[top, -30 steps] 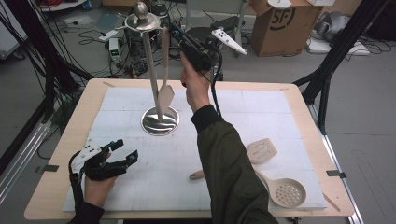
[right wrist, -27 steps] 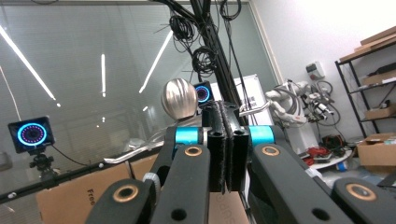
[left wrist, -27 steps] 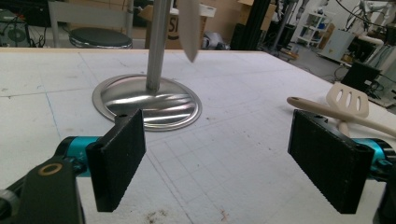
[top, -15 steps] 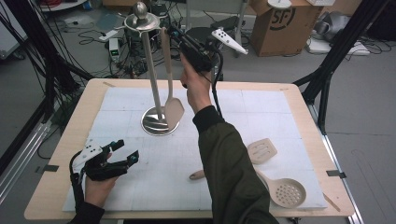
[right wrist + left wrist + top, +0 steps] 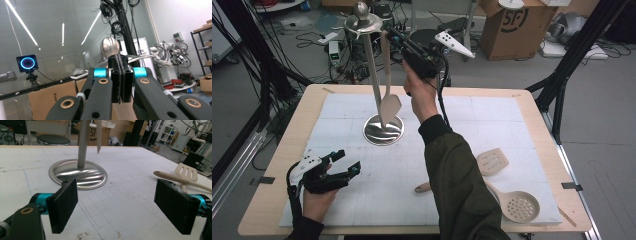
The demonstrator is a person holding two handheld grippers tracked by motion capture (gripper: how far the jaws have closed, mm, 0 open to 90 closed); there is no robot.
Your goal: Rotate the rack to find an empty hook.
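Note:
A steel utensil stand with a ball top rises from the white mat at the table's back middle. A beige spatula hangs down beside the pole, its handle top up at the stand's hooks. My right gripper is held high, its tips right at that handle top. Its pads are pressed together, with nothing visible between them. My left gripper rests near the front left edge, open and holding nothing. From there I see the stand's base and the spatula's blade tip.
A slotted turner and a perforated spoon lie at the front right of the mat, the turner also ahead of the left gripper. A person's dark sleeve crosses the mat's middle. Cardboard boxes and cables lie beyond the table.
The hanging spatula's blade swung out to the right of the pole and has come back toward it. Both hands stayed where they were.

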